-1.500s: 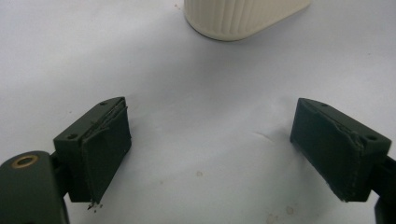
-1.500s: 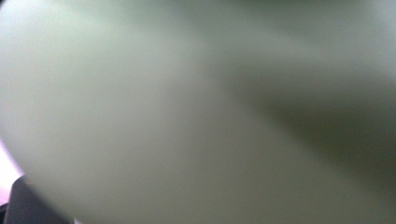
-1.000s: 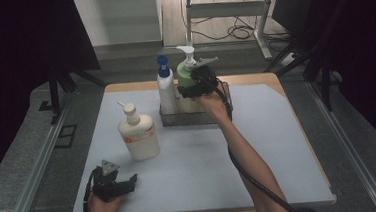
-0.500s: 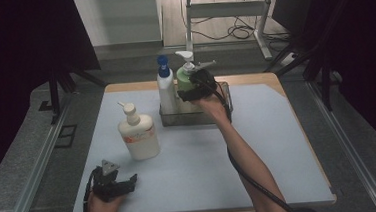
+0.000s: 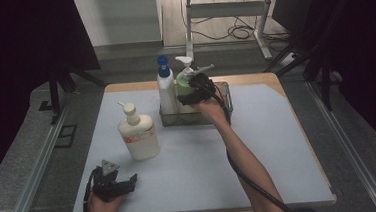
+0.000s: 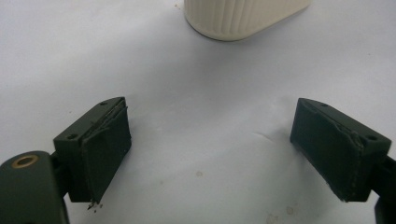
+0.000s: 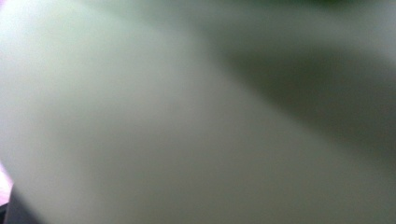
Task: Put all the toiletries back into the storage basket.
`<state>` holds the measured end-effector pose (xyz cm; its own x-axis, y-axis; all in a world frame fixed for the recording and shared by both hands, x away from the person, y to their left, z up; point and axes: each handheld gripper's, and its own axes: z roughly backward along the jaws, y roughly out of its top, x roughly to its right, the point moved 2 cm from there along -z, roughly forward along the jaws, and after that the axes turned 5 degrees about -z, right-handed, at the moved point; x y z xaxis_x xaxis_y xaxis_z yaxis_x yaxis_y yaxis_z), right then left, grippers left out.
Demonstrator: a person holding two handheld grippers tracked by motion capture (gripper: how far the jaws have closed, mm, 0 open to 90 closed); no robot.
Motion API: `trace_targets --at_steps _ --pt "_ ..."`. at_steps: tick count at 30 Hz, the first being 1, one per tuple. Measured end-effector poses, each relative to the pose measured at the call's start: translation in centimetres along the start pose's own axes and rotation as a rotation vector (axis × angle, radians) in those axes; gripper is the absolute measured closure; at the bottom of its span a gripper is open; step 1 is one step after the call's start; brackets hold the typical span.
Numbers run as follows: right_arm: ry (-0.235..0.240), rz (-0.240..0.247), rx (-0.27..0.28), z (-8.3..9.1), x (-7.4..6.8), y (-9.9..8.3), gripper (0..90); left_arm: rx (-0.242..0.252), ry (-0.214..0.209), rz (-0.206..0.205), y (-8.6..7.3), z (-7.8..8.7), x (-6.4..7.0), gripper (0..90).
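Item 1, lower left of the high view: left gripper (image 5: 131, 180), held by a hand at the near table edge. Jaws stand wide apart with nothing between them; its own view shows bare white mat between the pads (image 6: 109, 149). Idle.

Item 2, left of centre: cream pump bottle (image 5: 138, 134), upright on the table mat (image 5: 279, 149), well apart from the basket. Its ribbed base (image 6: 243, 18) appears at the top edge of the left gripper view. Not yet stowed.

Item 3, upper centre: clear basket (image 5: 197, 118) at the far side of the mat. Inside it, at its left end, a white bottle with a blue cap (image 5: 166, 90), upright.

Item 4, just right of that: green pump bottle (image 5: 184, 83), upright in or just over the basket. The right gripper (image 5: 188, 98) is against its body; the right gripper view is a blurred pale-green surface (image 7: 140, 116) very close up. Whether these jaws are clamped or loose cannot be told.

Progress, judged: one bottle stowed, the green one being seated beside it, the cream one remaining on the mat.
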<state>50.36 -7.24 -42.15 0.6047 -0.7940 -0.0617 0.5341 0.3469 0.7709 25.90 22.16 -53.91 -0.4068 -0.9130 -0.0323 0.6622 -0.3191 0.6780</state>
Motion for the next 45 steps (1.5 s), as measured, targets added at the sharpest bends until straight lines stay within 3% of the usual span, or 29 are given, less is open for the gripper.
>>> trace_targets --at_steps 21,35,45 --pt "0.009 -0.004 -0.046 -1.3 0.1 -0.9 12.3 0.000 0.000 0.000 0.0 0.0 0.0 11.9" --pt "0.037 0.016 0.004 -1.1 0.4 -1.5 11.4 0.000 0.000 0.000 0.0 0.0 0.0 11.9" --pt "0.052 0.033 0.043 0.8 0.6 -1.5 10.9 0.003 0.000 0.004 0.0 0.0 0.0 11.9"
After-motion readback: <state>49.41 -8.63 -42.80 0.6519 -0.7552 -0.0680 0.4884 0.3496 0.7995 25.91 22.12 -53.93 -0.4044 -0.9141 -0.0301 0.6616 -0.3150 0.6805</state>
